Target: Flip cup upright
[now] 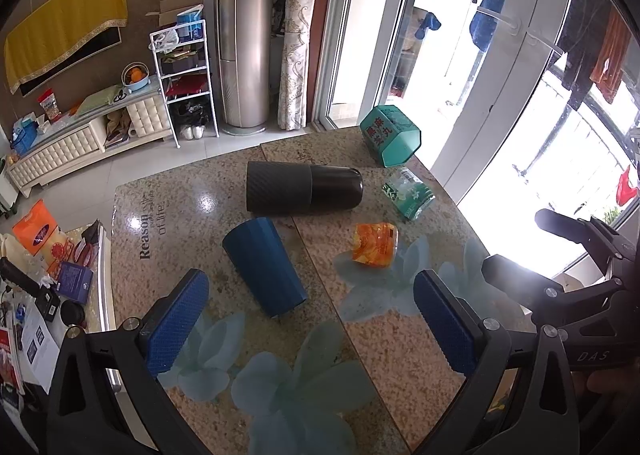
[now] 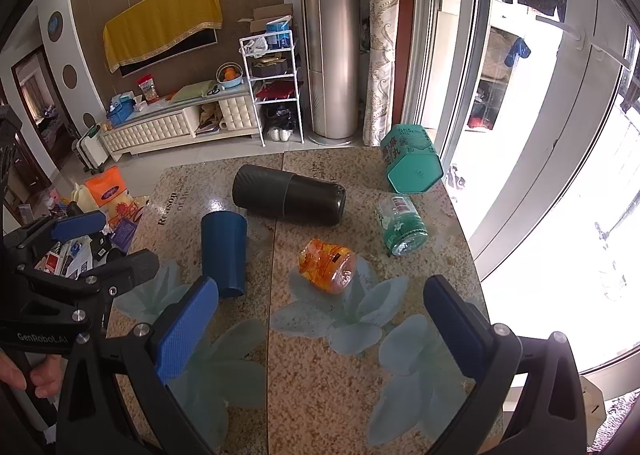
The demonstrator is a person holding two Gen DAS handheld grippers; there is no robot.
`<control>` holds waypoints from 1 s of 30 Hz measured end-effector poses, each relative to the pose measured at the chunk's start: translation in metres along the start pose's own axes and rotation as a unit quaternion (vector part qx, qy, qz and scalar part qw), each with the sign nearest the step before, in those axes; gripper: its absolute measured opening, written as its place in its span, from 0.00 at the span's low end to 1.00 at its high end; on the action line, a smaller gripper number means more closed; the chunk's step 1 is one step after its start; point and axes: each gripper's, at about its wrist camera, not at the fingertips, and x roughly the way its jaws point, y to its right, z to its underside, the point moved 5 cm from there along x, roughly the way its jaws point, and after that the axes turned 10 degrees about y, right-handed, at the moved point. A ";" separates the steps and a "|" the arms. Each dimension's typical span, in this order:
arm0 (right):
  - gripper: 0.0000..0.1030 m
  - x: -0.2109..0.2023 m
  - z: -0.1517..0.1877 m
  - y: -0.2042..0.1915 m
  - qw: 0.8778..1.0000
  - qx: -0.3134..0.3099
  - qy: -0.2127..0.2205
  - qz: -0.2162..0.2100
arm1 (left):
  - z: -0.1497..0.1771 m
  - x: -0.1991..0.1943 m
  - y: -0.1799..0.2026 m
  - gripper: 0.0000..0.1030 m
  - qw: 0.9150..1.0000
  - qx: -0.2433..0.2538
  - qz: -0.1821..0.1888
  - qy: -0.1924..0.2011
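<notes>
A dark blue ribbed cup (image 1: pixel 264 265) lies on its side on the speckled table (image 1: pixel 192 191), wide end toward me. It also shows in the right wrist view (image 2: pixel 223 253). My left gripper (image 1: pixel 312 319) is open and empty, hovering just short of the cup, its left pad (image 1: pixel 178 319) beside the cup's rim. My right gripper (image 2: pixel 324 323) is open and empty, its left pad (image 2: pixel 188 329) close to the cup's near end. The right gripper also shows at the right edge of the left wrist view (image 1: pixel 560 251).
A black cylinder (image 1: pixel 304 189) lies on its side behind the cup. An orange jar (image 1: pixel 376 245), a green bottle (image 1: pixel 408 193) and a teal tin (image 1: pixel 392 141) lie to the right. The table's right edge runs by the window. Clutter sits on a side surface (image 1: pixel 48 279) at the left.
</notes>
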 end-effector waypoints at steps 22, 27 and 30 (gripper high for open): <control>1.00 -0.003 0.002 0.003 1.000 0.003 -0.001 0.000 | 0.002 0.001 0.005 1.00 1.000 0.005 -0.001 0.000; 1.00 -0.004 0.002 0.004 1.000 0.003 -0.005 -0.001 | 0.002 0.002 0.004 1.00 1.000 0.004 -0.001 0.000; 1.00 -0.003 0.001 0.004 1.000 0.004 -0.009 -0.003 | 0.003 0.005 0.003 1.00 1.000 -0.002 0.002 -0.003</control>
